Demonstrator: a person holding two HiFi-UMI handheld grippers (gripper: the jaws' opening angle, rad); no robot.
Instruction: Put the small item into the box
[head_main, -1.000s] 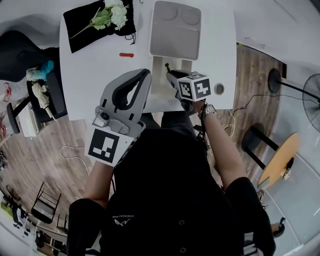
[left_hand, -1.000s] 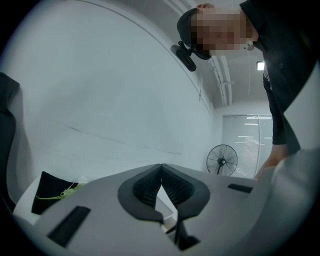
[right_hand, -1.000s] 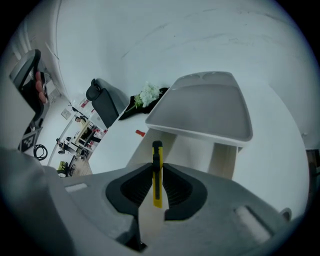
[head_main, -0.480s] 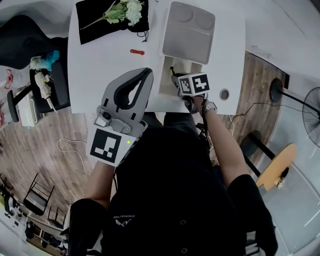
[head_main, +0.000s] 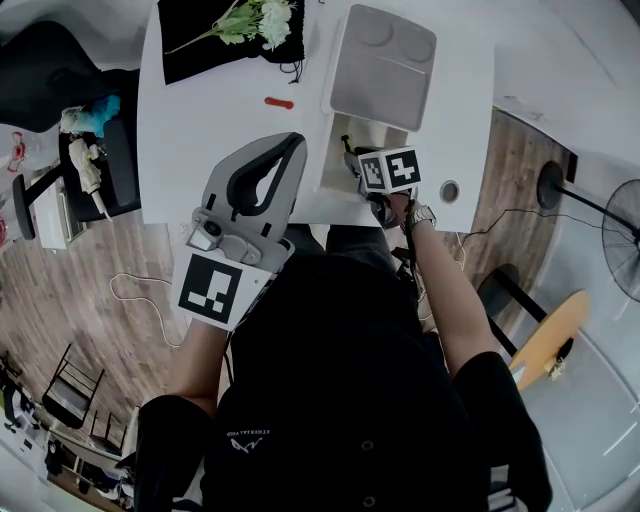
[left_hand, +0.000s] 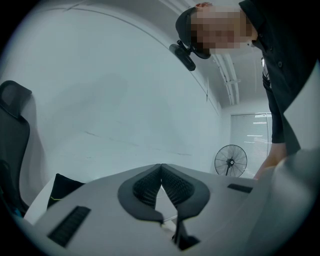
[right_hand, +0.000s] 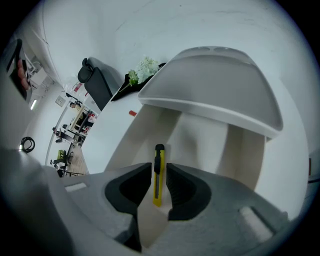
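Observation:
A white box (head_main: 335, 165) stands open on the white table (head_main: 210, 140), its grey lid (head_main: 385, 65) tipped back behind it. My right gripper (head_main: 351, 155) hangs over the box's near part, shut on a yellow utility knife (right_hand: 158, 176) with a black tip. In the right gripper view the right gripper (right_hand: 158, 184) pinches the knife upright, with the box's pale inside (right_hand: 200, 142) below and the lid (right_hand: 220, 85) beyond. My left gripper (head_main: 294, 146) is raised over the table's near edge, left of the box. In its own view the left gripper (left_hand: 161, 172) is shut on nothing.
A black cloth with white flowers (head_main: 240, 25) lies at the table's far left, and a small red item (head_main: 279, 102) lies near it. A round grommet (head_main: 449, 190) sits right of the box. A dark chair (head_main: 60, 80), a fan (head_main: 625, 240) and a wooden stool (head_main: 550, 335) stand around the table.
My right gripper has carried the knife slightly further in over the open box. The left gripper has stayed shut in about the same place.

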